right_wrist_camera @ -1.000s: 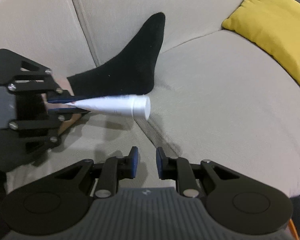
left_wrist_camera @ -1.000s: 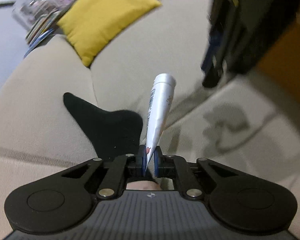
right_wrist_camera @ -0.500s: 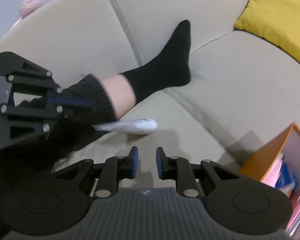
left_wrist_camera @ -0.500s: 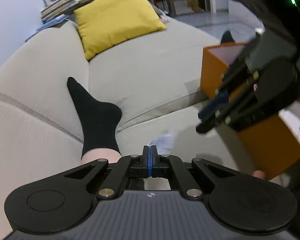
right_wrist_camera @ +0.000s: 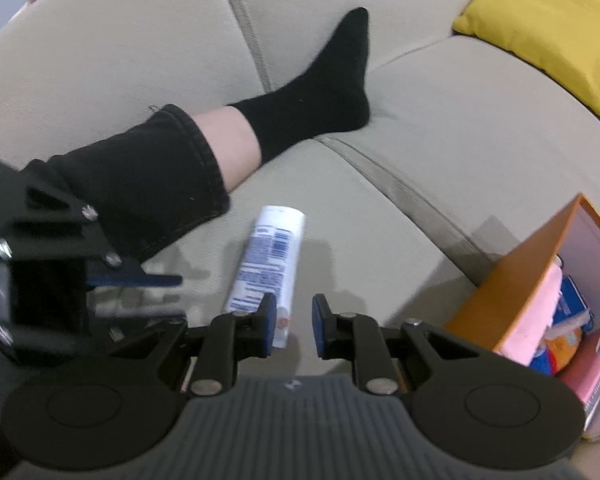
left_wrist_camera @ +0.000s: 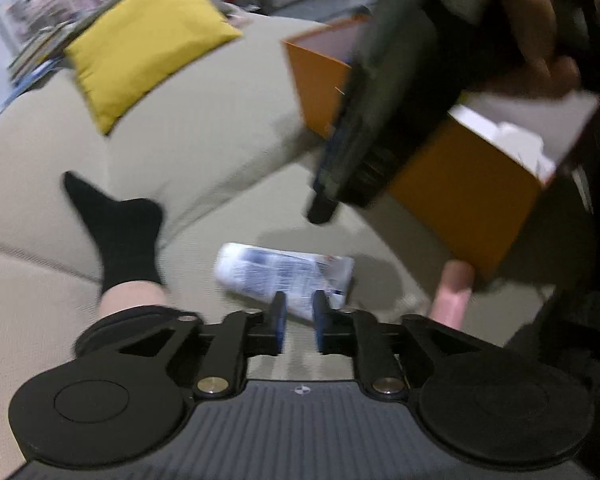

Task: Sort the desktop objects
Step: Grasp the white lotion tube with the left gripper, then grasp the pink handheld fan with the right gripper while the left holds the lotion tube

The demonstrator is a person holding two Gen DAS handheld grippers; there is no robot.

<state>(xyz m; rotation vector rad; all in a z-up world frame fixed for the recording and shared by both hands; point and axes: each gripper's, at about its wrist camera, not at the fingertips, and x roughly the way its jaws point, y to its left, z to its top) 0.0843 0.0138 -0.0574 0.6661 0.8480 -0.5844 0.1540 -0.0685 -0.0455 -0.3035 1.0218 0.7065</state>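
A white tube with blue print (left_wrist_camera: 284, 276) lies flat on the beige sofa seat; it also shows in the right wrist view (right_wrist_camera: 266, 268). My left gripper (left_wrist_camera: 298, 322) is open and empty just above and behind the tube. My right gripper (right_wrist_camera: 294, 326) is open and empty, its left finger over the tube's crimped end. The left gripper (right_wrist_camera: 140, 294) shows at the left of the right wrist view. The right gripper (left_wrist_camera: 340, 168) hangs blurred above the tube in the left wrist view.
An orange box (left_wrist_camera: 460, 184) holding several items stands right of the tube, also at the right in the right wrist view (right_wrist_camera: 540, 280). A person's leg in a black sock (right_wrist_camera: 312, 92) rests on the sofa. A yellow cushion (left_wrist_camera: 140, 48) lies at the back.
My left gripper lowered, opened and let go of the tube, which now lies on the sofa seat. Both grippers pulled back toward the orange box.
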